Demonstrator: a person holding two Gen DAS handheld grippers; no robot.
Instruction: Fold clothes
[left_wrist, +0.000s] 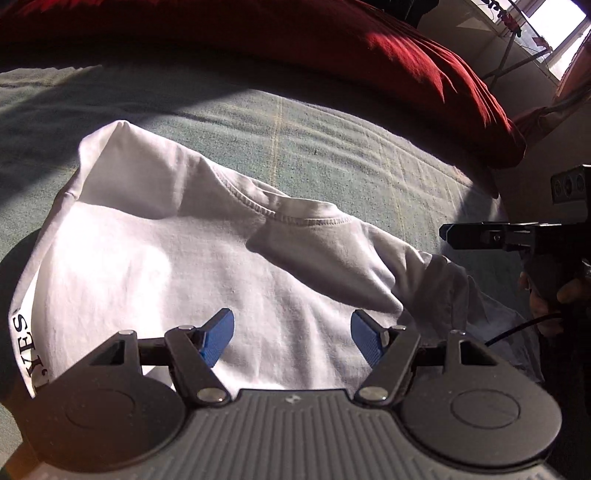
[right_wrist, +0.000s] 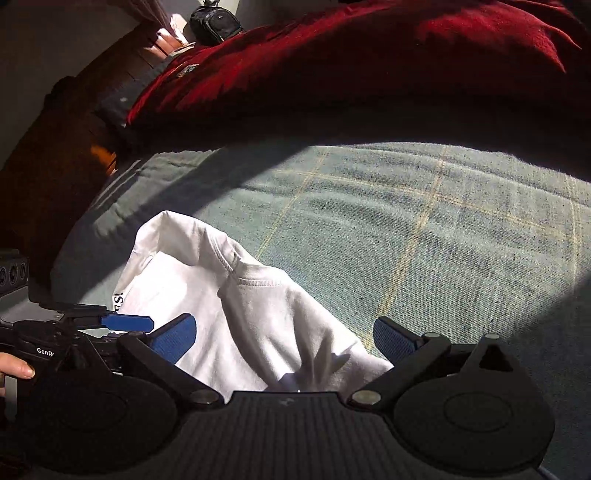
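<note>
- The white T-shirt (left_wrist: 177, 251) lies partly folded on the bed cover (left_wrist: 332, 147), its stitched collar (left_wrist: 295, 218) facing away from me and black lettering showing along its left edge.
- My left gripper (left_wrist: 291, 336) has its jaws well apart with nothing between the blue pads (left_wrist: 218, 339); I see only the flat shirt body beneath them and cannot tell whether the tips touch the cloth.
- My right gripper (right_wrist: 284, 339) also stands wide open and holds nothing; the folded sleeve part of the shirt sits in the gap between its pads, while the right pad (right_wrist: 393, 339) is over the bare cover just beside the shirt's edge.
- From the right wrist view, the left gripper comes in from the left edge, over the shirt's near-left part, with fingers of a hand (right_wrist: 16, 369) wrapped on its handle.
- From the left wrist view, the right gripper (left_wrist: 476, 236) is at the far right, beside the shirt's sleeve end, held by a hand (left_wrist: 554, 295) with a cable trailing below it.
- A red blanket (left_wrist: 369, 55) is bunched across the far side of the bed, well apart from the shirt.
- Strong sunlight and deep shadow cross the cover; a window (left_wrist: 554, 22) shows at top right, and a dark bag (right_wrist: 214, 22) sits beyond the bed.
</note>
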